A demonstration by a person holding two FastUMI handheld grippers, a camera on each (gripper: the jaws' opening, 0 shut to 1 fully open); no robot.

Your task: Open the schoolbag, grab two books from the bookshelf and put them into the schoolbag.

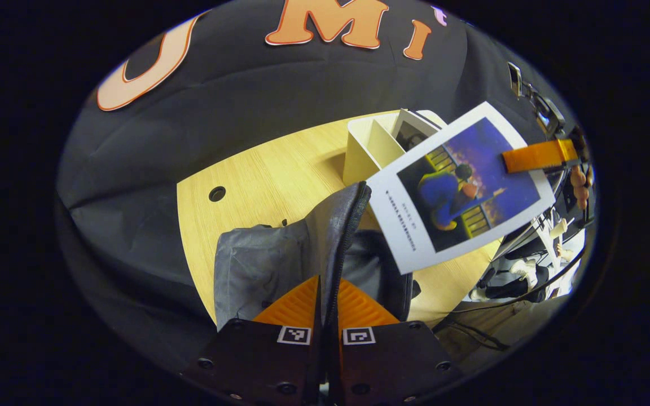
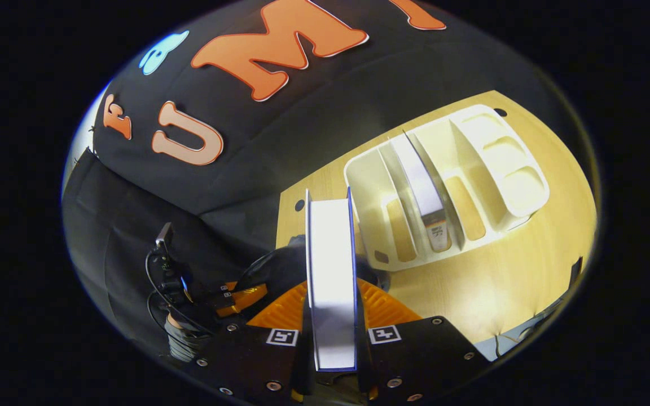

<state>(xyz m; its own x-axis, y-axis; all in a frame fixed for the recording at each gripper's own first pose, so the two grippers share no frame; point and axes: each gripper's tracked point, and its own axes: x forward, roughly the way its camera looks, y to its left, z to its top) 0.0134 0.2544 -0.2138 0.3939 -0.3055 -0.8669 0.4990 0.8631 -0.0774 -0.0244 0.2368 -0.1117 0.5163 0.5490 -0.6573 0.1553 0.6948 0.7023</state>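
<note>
In bookshelf, apparently one book.

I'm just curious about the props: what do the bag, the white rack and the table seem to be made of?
The schoolbag looks like grey woven fabric, matte: it creases softly and has a zipper edge. The bookshelf seems moulded plastic, cream and smooth, with rounded dividers. The table shows pale wood grain, possibly laminate.

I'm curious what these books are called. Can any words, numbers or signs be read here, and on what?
Held book: small print lines beside the cover picture, too small to read.
Second book, in the rack: a printed patch on its edge, too blurred to read.
Black-and-white squares: patterns, not words.
</note>
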